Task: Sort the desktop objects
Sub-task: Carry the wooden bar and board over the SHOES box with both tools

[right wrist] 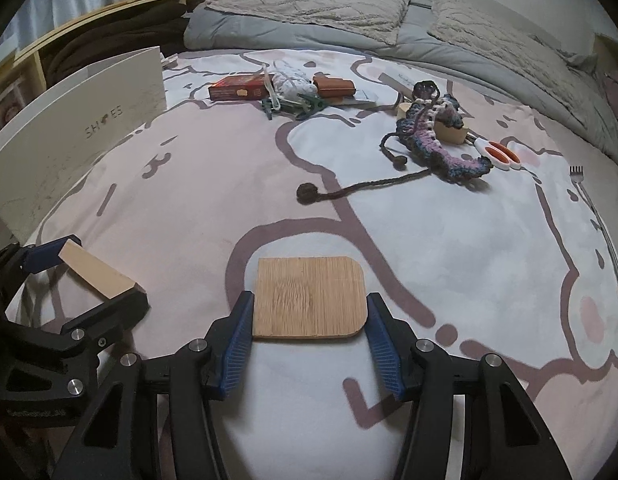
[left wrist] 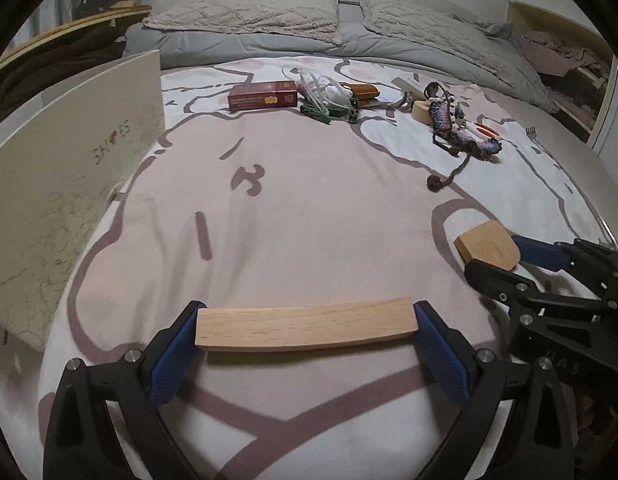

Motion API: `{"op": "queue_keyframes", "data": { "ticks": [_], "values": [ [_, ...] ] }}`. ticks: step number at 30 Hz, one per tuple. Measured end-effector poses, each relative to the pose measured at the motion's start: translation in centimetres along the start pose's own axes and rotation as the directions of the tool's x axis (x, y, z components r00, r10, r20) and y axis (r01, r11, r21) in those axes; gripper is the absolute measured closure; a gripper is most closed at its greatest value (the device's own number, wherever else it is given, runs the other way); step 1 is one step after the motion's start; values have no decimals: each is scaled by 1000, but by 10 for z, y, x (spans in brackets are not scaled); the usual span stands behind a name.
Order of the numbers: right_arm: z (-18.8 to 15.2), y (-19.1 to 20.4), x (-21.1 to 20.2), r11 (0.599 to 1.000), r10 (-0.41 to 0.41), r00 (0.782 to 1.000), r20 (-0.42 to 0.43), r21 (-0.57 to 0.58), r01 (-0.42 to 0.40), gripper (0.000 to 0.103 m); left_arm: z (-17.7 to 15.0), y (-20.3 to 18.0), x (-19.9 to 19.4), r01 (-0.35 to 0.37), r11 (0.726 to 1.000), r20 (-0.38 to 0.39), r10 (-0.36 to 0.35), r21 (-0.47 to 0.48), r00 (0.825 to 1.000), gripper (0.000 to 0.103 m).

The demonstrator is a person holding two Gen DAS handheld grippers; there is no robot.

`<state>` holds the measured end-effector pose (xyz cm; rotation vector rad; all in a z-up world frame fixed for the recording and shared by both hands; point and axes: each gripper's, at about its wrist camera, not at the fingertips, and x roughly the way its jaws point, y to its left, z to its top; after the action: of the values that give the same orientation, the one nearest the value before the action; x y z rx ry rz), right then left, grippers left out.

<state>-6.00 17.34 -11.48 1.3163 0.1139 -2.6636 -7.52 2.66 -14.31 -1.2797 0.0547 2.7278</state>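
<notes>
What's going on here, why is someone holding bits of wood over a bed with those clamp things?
A person is sorting odds and ends on a bedspread using two handheld grippers. The left gripper is shut on a long wooden block, and the right gripper is shut on a flat bamboo square. Farther up lie a red box, a crocheted piece and scissors. A white shoe box stands at the left.

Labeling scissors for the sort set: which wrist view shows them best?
Right wrist view: the scissors lie in plain sight beside the crocheted yarn piece, with white blades and orange handles showing. In the left wrist view only orange slivers peek out behind the yarn.
</notes>
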Motion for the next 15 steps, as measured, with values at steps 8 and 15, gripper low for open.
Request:
{"op": "queue_keyframes", "data": {
  "ticks": [8,15],
  "values": [
    [-18,13,-14,1000,9,1000,7,25,-9,47,-12,5,-11,-21,1000,10,21,-1,1000,2],
    [-31,18,-35,995,51,998,41,83,-54,47,-15,7,-26,-4,1000,25,4,-3,1000,2]
  ]
}}
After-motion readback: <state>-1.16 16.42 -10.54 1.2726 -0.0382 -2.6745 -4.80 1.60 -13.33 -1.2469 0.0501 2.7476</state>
